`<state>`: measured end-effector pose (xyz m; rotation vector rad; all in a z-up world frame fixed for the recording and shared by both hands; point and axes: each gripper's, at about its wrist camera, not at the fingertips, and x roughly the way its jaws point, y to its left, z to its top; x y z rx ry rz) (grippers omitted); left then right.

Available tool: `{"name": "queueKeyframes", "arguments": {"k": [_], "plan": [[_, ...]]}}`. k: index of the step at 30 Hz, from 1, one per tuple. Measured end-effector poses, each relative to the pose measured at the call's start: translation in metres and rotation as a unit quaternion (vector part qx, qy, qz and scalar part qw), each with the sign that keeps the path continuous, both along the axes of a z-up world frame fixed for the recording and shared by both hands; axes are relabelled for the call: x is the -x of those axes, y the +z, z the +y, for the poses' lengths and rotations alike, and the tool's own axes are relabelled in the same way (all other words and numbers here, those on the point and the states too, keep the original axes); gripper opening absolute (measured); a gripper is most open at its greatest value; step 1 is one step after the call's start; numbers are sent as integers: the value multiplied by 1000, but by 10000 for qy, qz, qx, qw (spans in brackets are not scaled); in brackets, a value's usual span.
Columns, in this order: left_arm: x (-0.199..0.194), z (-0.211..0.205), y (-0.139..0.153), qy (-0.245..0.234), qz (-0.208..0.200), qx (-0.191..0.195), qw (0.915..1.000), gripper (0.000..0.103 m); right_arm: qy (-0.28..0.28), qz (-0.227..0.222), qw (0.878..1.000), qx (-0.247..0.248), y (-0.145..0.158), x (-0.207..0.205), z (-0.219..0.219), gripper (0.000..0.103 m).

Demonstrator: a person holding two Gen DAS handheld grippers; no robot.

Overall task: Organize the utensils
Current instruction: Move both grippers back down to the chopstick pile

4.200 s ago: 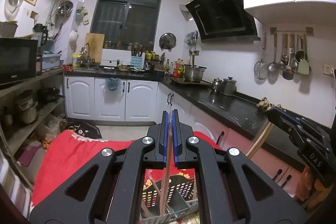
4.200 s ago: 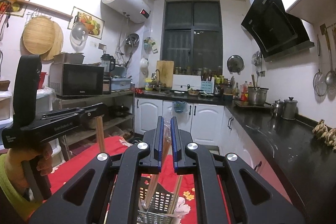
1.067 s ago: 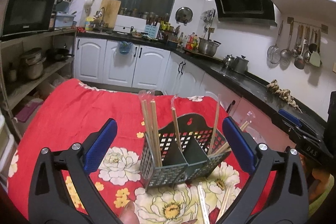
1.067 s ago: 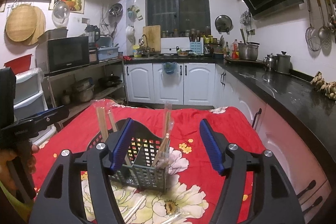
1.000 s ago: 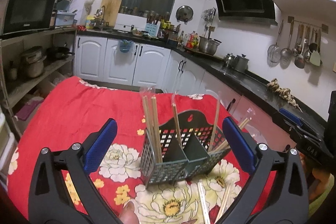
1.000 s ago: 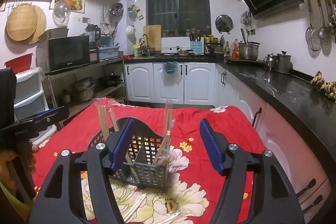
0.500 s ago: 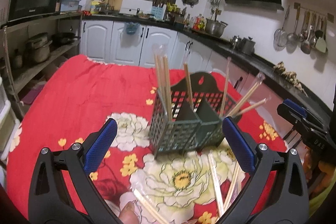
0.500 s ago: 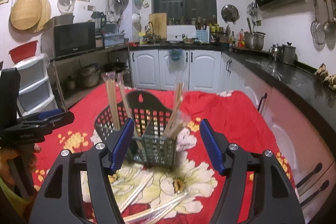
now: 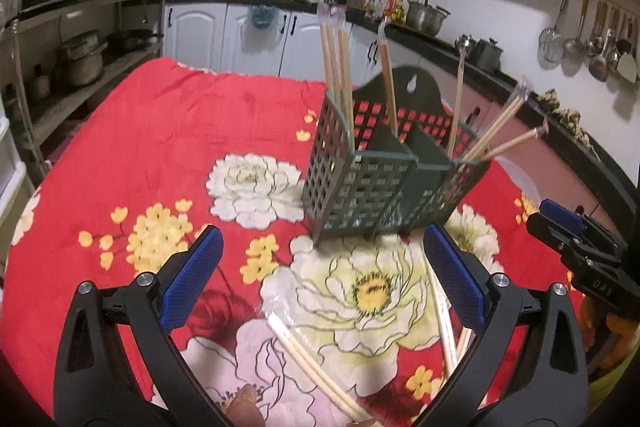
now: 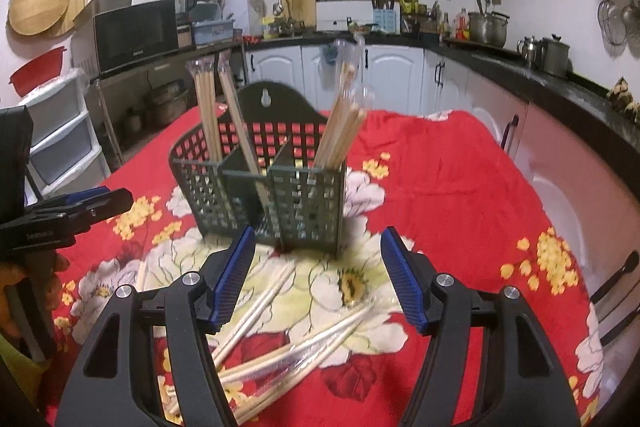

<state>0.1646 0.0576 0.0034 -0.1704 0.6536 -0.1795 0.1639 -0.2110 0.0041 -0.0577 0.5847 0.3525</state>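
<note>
Red flowered cloth (image 9: 168, 131) covers a table in a kitchen with white cabinets (image 10: 396, 75) and a black counter (image 10: 560, 95), and on it stands a dark green basket (image 9: 372, 187) with wrapped chopsticks (image 9: 336, 67) upright or leaning in its compartments. More wrapped chopsticks (image 10: 280, 343) lie loose on the cloth just in front of the basket. Both the left gripper (image 9: 320, 275) and the right gripper (image 10: 318, 275) hang above these loose ones with jaws spread wide and nothing between their blue pads.
</note>
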Motion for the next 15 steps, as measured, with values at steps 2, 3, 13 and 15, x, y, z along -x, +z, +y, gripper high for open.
{"name": "queueKeyframes", "arguments": {"k": [2,3,13,15], "plan": [[0,-1,-6,-43,103,-22,9999,92,-19,88,10000,10,-6,0,-2,63],[1,-1,-9,-73,161,-24,9998,92,-33,142,9999,0,-9,0,-3,63],[1,-5,-34,-198,634,-17,9978,92,-247,754,9966,-209,-36,-8,-23,60],[0,-3,-38,-143,722,-3,9973,92,-280,880,9954,-258,-40,-11,-25,57]]}}
